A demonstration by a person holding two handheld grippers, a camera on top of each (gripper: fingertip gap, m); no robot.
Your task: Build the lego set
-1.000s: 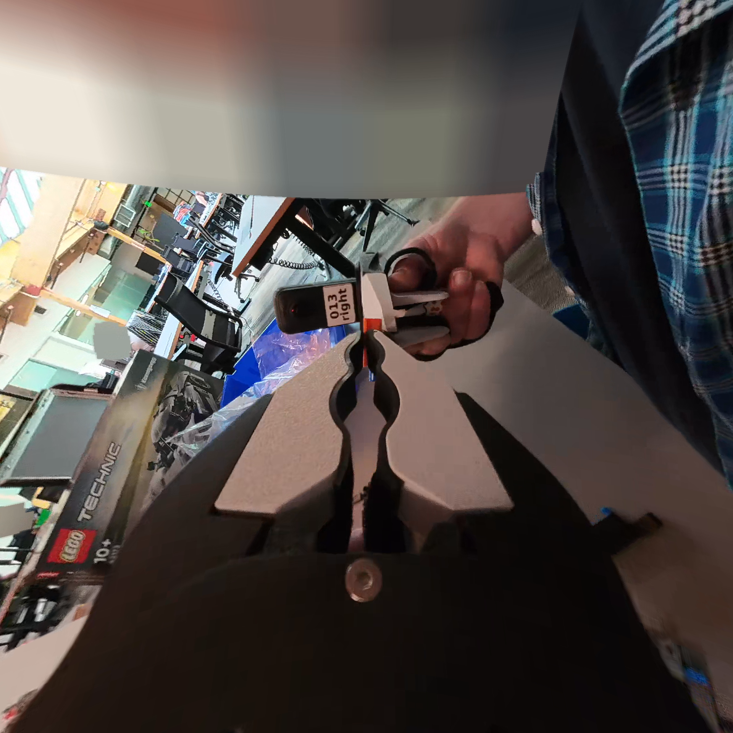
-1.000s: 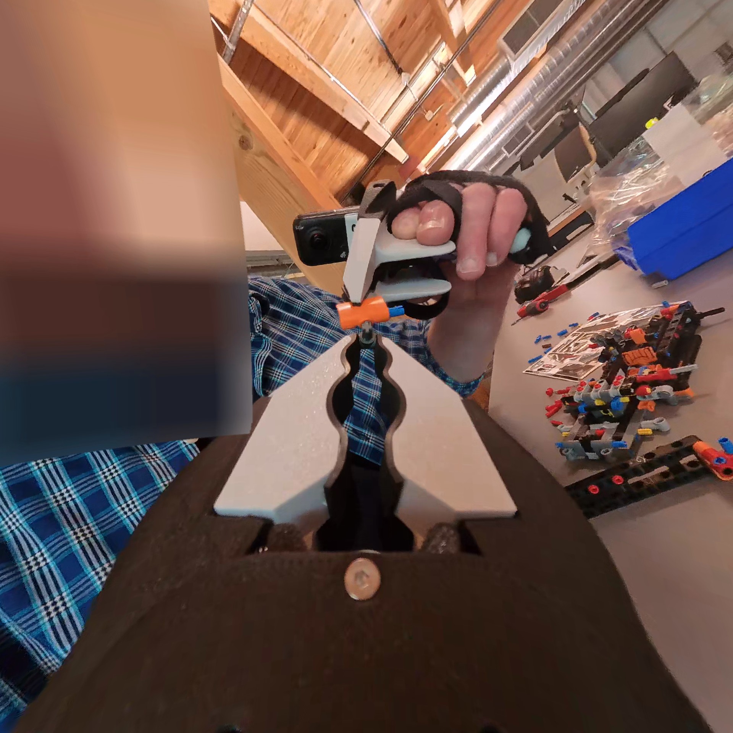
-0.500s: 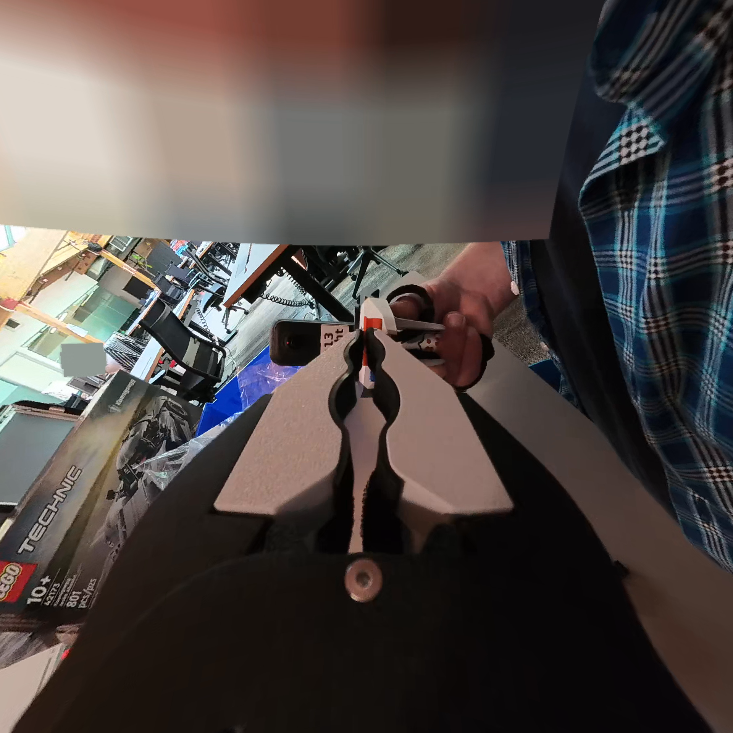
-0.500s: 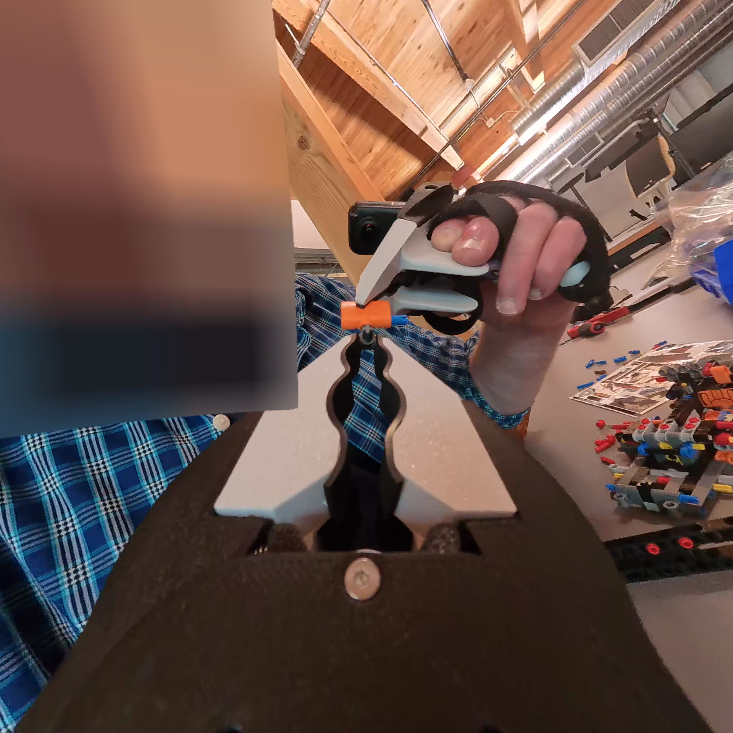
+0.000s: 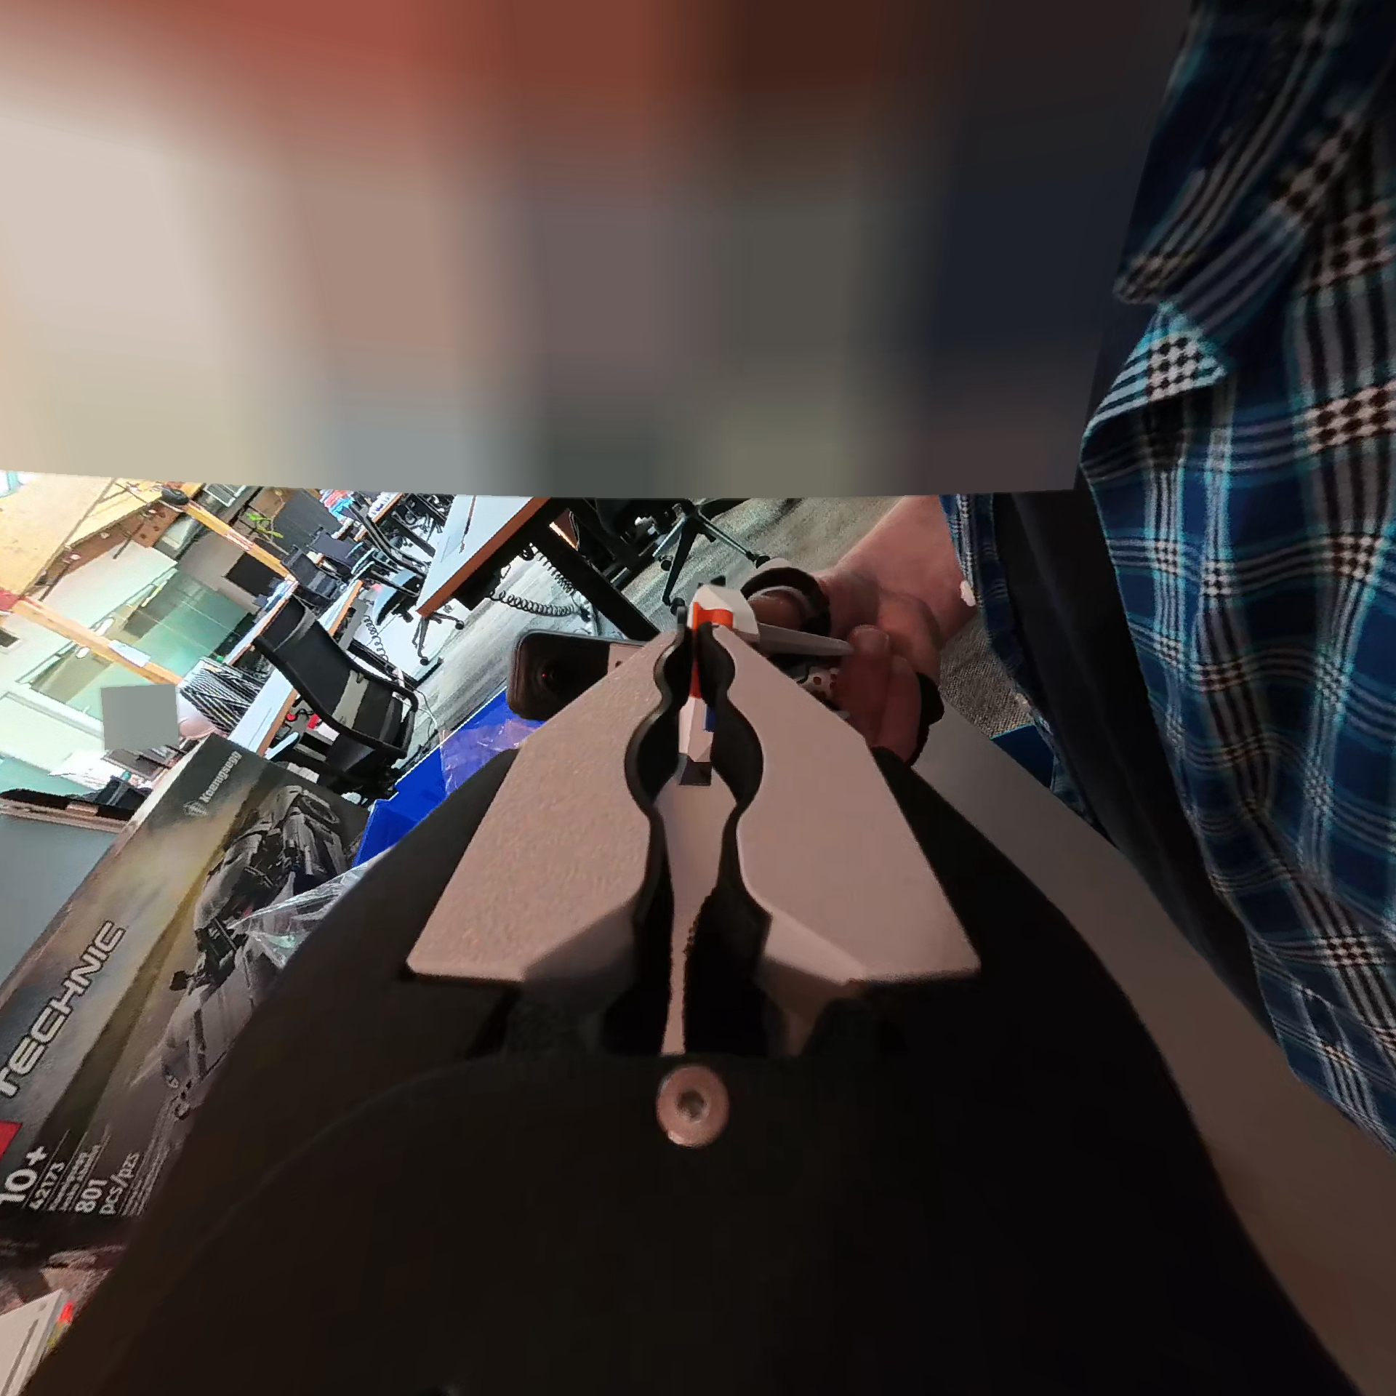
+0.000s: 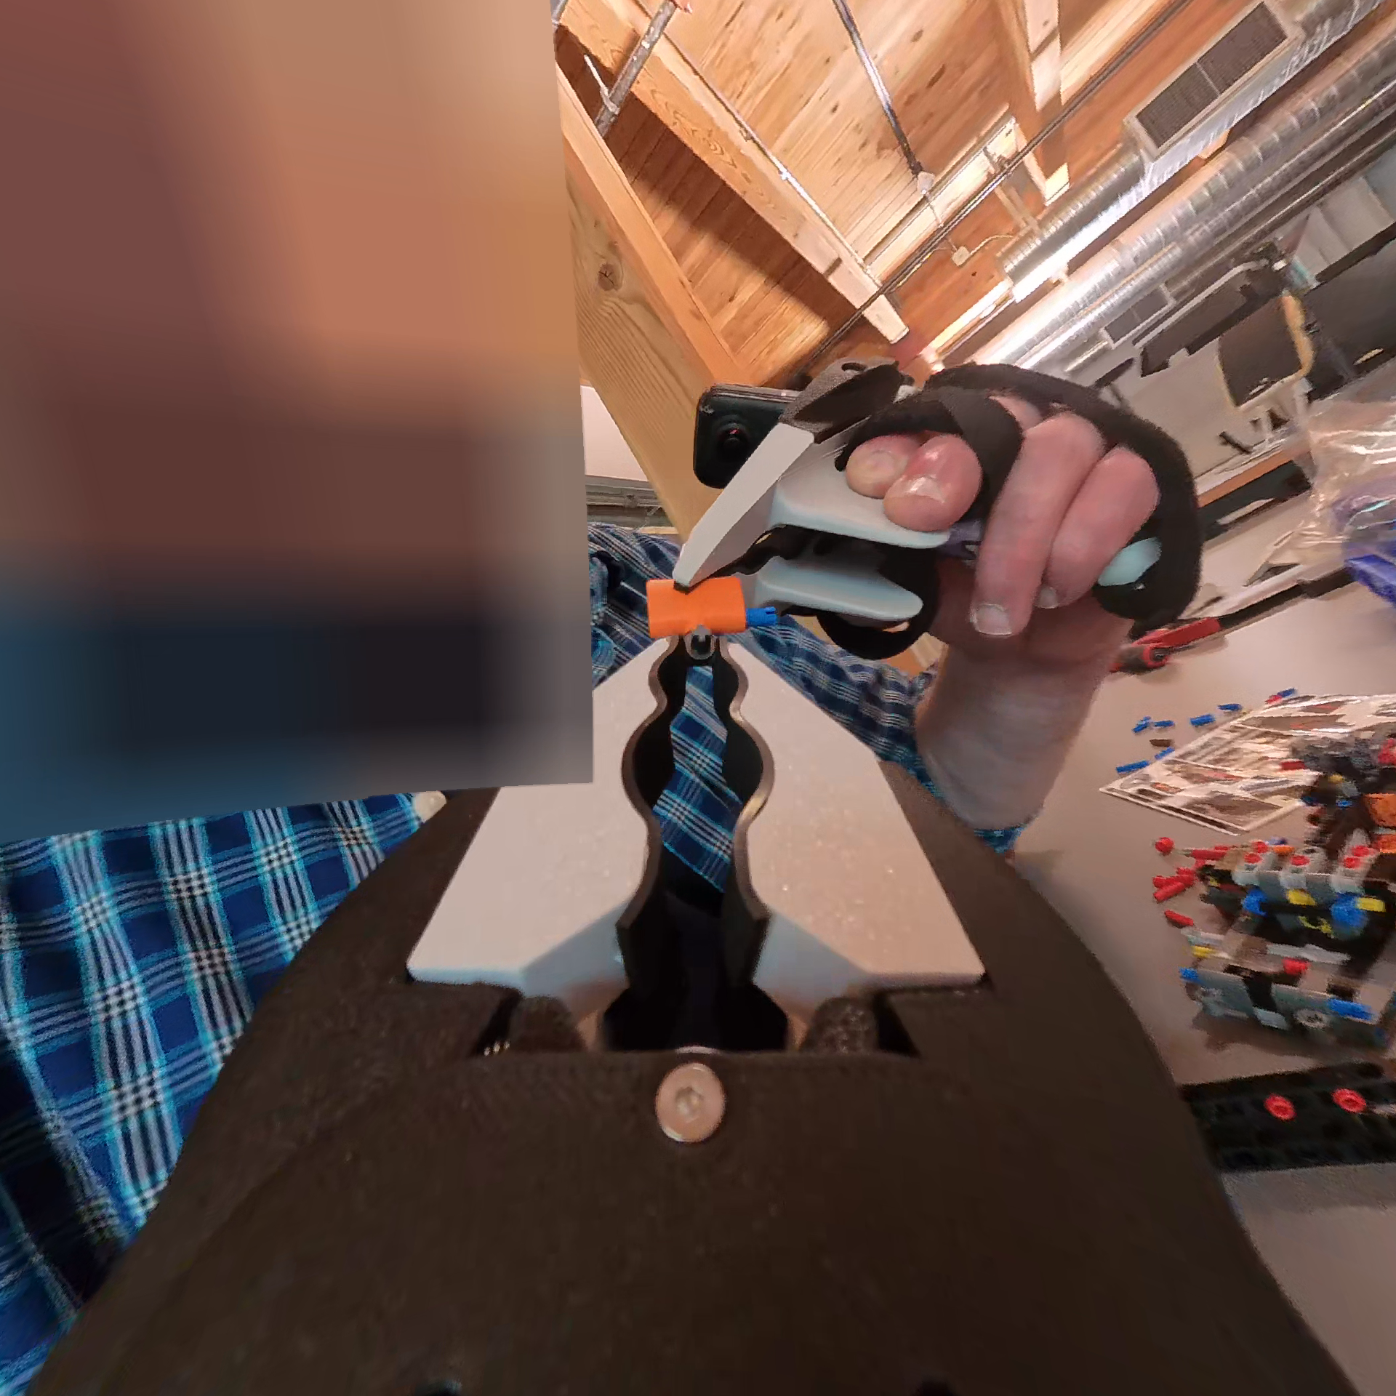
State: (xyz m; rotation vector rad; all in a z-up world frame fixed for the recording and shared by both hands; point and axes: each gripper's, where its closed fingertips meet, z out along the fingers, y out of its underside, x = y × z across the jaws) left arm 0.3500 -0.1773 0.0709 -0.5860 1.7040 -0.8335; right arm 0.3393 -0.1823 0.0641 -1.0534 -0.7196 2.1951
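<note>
Beneath timber ceiling beams, the left gripper (image 6: 699, 585) pinched a ribbed orange connector (image 6: 693, 617), while the right gripper (image 6: 699, 642) clamped its small grey stub (image 6: 700, 643).

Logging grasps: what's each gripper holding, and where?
Left gripper pinches the orange connector across its middle; right gripper is shut on the small grey piece beneath it.

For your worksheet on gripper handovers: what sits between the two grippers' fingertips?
In the right wrist view, a small orange plastic connector with a blue pin sits between the right gripper and left gripper.
</note>
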